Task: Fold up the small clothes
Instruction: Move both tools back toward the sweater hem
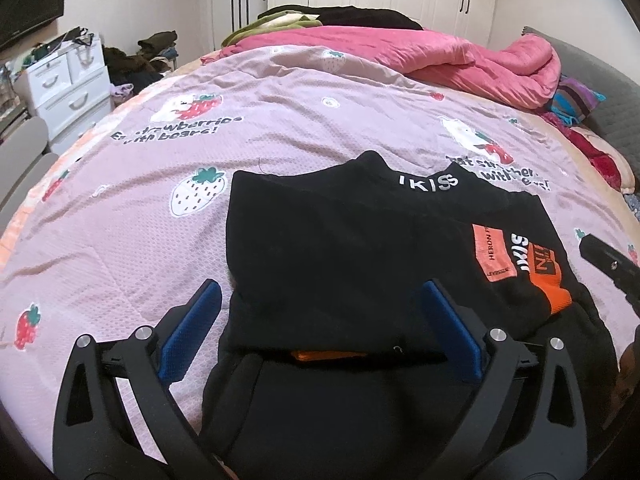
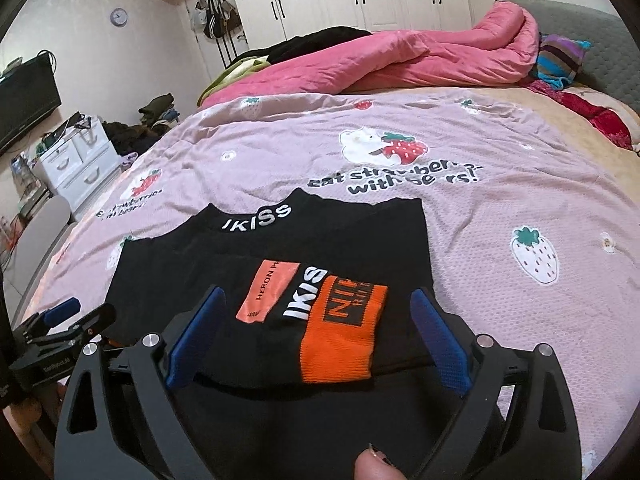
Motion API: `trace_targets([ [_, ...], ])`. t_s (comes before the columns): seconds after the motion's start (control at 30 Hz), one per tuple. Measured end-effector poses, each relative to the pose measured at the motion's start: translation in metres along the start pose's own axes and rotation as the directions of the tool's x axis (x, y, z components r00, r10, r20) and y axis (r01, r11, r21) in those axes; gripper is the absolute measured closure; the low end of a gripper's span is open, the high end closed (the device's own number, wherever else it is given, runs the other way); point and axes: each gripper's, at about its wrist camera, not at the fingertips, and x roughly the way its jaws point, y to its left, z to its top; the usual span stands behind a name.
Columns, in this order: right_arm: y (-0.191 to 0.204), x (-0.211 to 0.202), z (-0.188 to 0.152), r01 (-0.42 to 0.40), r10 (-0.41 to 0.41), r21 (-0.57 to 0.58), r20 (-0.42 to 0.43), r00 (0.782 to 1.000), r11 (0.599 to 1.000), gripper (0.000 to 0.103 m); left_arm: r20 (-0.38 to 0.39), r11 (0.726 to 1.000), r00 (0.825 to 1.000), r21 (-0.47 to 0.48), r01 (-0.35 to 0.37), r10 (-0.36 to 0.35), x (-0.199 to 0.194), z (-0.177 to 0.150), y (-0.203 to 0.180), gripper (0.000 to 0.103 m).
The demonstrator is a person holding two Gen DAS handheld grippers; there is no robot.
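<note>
A black garment (image 1: 340, 240) with white "IKISS" lettering lies folded on the pink strawberry bedspread (image 1: 132, 220). An orange cuff (image 2: 340, 344) and an orange label (image 2: 268, 292) lie on top of its right part. My left gripper (image 1: 320, 286) is open and hangs over the garment's left half, with its blue pads well apart and clear of the cloth. My right gripper (image 2: 318, 294) is open too, its jaws straddling the orange cuff from above without pressing on it. One of the right gripper's fingers (image 1: 608, 260) shows at the left wrist view's right edge. The left gripper (image 2: 82, 312) shows at the right wrist view's left edge.
A bunched pink quilt (image 1: 460, 60) and dark clothes (image 1: 360, 14) lie at the bed's far end, and striped cloth (image 2: 560, 56) lies by the grey headboard (image 2: 612, 64). A white drawer unit (image 1: 68, 84) stands left of the bed. A person's fingertip (image 2: 372, 466) shows at the bottom.
</note>
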Motion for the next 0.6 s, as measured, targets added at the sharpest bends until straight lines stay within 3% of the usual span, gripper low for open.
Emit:
trace_targets([
  [0.6, 0.000, -0.047, 0.010, 0.014, -0.011, -0.029, 0.104, 0.995, 0.999, 0.010, 0.059, 1.000, 0.998, -0.007, 0.014, -0.013, -0.029, -0.002, -0.005, 0.009],
])
